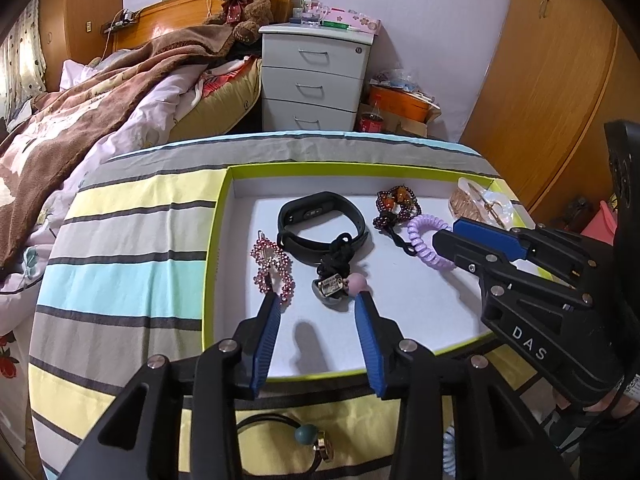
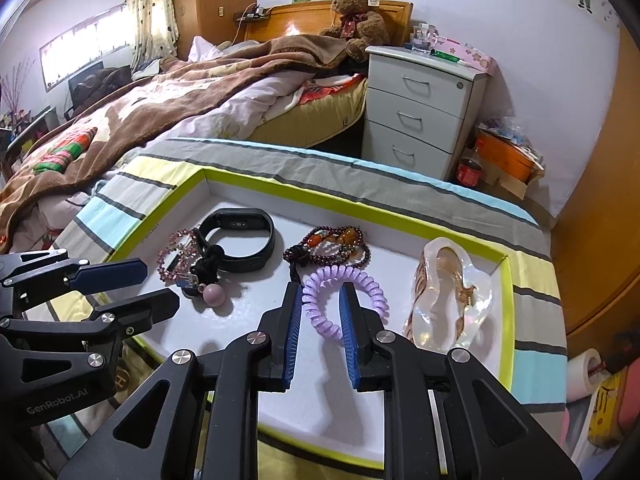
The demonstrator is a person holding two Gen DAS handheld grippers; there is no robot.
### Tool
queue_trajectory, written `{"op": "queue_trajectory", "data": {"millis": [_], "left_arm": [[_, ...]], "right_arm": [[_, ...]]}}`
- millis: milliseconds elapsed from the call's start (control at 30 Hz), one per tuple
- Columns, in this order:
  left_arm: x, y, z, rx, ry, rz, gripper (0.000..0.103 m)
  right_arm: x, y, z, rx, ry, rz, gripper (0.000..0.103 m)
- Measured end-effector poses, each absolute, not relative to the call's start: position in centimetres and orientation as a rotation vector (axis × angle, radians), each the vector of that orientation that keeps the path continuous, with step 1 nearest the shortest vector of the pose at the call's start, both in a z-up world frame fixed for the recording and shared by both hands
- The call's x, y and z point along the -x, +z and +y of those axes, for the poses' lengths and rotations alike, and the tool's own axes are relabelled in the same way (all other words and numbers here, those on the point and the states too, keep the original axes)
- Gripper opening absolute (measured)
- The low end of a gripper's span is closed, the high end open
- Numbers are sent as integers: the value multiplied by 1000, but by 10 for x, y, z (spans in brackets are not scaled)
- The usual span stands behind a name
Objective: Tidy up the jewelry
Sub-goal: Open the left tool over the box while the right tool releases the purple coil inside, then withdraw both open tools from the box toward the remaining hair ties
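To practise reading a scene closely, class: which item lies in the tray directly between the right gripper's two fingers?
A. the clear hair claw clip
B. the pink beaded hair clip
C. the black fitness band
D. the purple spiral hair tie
D: in the right wrist view the purple spiral hair tie lies between the blue pads of the right gripper, whose jaws stand apart around it, inside the white tray.

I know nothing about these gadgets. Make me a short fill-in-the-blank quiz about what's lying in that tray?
1. The coiled hair tie is ____ in colour.
2. The tray has a ____ rim.
3. The black hair tie carries a ____ ball.
4. On the headboard behind the bed sits a brown ____.

Missing words: purple; green; pink; teddy bear
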State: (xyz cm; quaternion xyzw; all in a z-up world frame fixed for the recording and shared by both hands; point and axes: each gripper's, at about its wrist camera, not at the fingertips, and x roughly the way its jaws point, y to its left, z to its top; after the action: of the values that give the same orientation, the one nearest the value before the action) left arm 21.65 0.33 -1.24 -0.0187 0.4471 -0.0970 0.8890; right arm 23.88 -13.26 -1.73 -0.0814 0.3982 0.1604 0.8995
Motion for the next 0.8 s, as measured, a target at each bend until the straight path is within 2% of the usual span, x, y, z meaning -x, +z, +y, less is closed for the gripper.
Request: {"op": "queue_trajectory", "data": {"millis": [133, 800], "left_arm": [[-209, -6, 4, 37, -196, 915, 41], [-151, 31, 18, 28, -169, 827, 44]], "right_arm": [[-231, -12, -134, 159, 330, 811, 37], [-172, 22, -134, 128, 317, 728, 37]]}}
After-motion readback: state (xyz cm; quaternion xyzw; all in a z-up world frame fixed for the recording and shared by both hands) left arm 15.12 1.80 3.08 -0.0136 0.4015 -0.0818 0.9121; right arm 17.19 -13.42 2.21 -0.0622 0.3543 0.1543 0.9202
